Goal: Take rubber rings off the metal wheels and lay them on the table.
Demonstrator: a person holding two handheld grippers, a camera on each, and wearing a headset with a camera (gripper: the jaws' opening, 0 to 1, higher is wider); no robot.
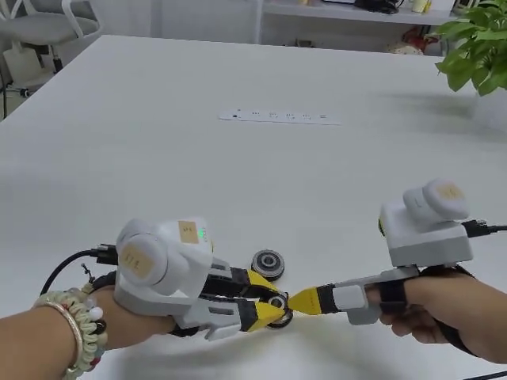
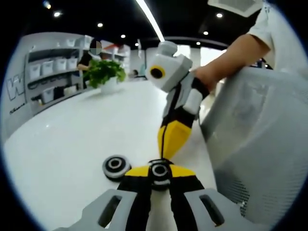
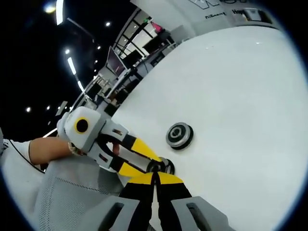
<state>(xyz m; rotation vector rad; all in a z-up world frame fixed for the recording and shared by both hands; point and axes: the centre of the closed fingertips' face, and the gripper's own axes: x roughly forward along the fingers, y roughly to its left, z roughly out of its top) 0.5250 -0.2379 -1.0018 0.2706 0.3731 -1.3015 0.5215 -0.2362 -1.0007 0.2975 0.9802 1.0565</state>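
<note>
2 wheels total. Left gripper [image 2: 160, 172] had jaws clamped on 1st wheel [image 1: 277, 302], low over table [image 1: 238, 174]. 2nd wheel [image 1: 268, 264] lay loose at its 12 o'clock. Right gripper [image 3: 155, 174] jaws were together at 1st wheel's rim; whether they pinched its ring, couldn't tell.

My head view is bright and even, lit from overhead, so the white worktop [image 1: 142, 158] looks nearly washed out, with only soft, faint shadows near me and under the plant [image 1: 475, 47] far right. Both gripper views bend hard at their edges. There a strip light [image 2: 149, 19] and spotlights [image 2: 100, 24] glare against a dark ceiling.
</note>
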